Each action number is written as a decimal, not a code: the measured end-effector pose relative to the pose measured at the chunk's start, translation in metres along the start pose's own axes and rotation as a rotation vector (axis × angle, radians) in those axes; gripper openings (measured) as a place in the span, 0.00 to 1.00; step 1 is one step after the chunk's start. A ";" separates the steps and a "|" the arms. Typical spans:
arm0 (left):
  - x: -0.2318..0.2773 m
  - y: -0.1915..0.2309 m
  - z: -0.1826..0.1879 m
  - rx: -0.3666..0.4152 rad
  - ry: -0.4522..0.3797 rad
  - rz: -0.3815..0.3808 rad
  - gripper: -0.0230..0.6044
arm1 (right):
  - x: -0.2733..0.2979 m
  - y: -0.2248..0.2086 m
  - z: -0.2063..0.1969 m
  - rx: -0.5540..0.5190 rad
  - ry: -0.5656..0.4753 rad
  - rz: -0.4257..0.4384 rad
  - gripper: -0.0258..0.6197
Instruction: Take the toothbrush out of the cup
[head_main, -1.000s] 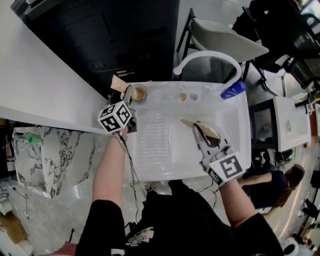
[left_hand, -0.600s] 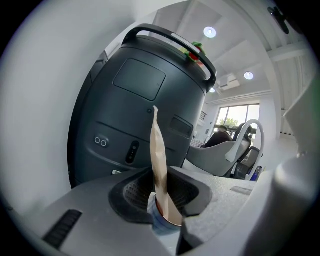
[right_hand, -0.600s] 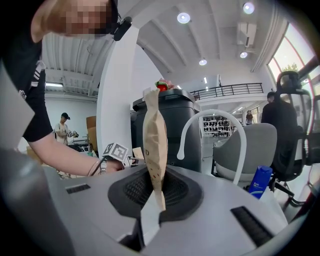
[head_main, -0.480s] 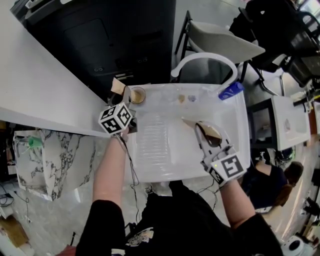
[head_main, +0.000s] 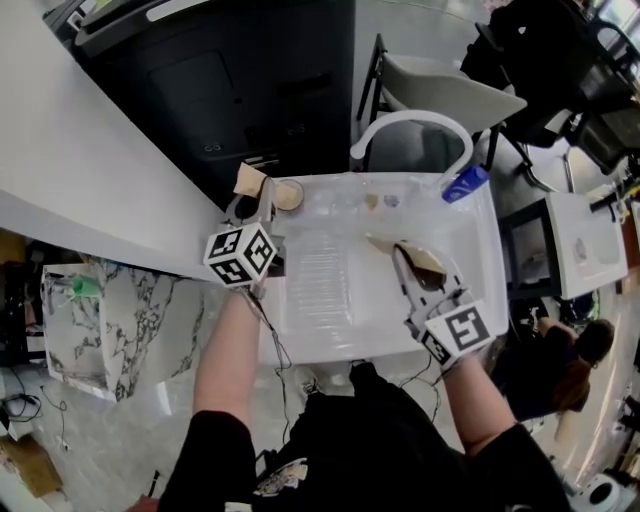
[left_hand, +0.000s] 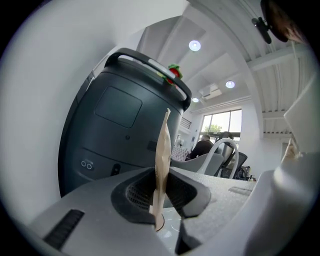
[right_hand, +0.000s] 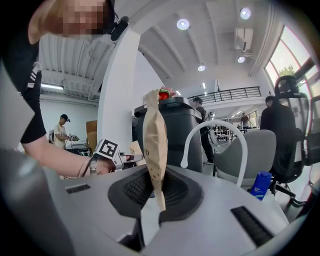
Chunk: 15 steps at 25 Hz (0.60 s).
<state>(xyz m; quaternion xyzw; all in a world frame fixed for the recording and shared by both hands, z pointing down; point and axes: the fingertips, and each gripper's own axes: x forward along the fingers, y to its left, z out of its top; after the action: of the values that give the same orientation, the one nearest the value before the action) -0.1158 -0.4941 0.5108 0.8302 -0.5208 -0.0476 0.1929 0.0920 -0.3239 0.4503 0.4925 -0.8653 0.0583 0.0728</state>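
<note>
- Pinching a crinkled brown paper pouch (right_hand: 154, 135) upright in my right gripper (right_hand: 156, 197), its jaws narrow.
- My left gripper (left_hand: 160, 200), its jaws just closing, clamps the flat tan paper-sleeved toothbrush (left_hand: 162, 155).
- The round brown paper cup (head_main: 288, 195) stands just beside it on the glossy white tray (head_main: 330, 320).

**Around your work: what sits on and by the table**

You have a white table (head_main: 330, 325) before you, with a ribbed patch near its middle. At its far right corner lies a blue bottle (head_main: 466, 182), and two small objects (head_main: 372, 201) rest near the far edge; you cannot tell what they are. Just beyond stands a grey chair (head_main: 440, 85) with a white curved arm (head_main: 410, 114). A big dark bin (head_main: 250, 80) stands beyond the table to your left, beside a long white counter (head_main: 70, 150). Below the counter is a marble-patterned block (head_main: 120, 325). To your right, another person (head_main: 585, 345) sits.
</note>
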 end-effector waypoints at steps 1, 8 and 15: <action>-0.006 -0.006 0.007 0.012 -0.012 -0.015 0.12 | 0.000 0.003 0.002 -0.002 -0.004 0.002 0.08; -0.056 -0.047 0.052 0.147 -0.069 -0.115 0.11 | -0.002 0.031 0.015 -0.014 -0.039 0.010 0.08; -0.120 -0.082 0.075 0.256 -0.074 -0.188 0.11 | -0.011 0.052 0.027 -0.005 -0.075 -0.008 0.08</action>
<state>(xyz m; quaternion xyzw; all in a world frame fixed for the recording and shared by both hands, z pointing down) -0.1212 -0.3769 0.3970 0.8908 -0.4494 -0.0291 0.0612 0.0513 -0.2928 0.4198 0.4977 -0.8655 0.0372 0.0420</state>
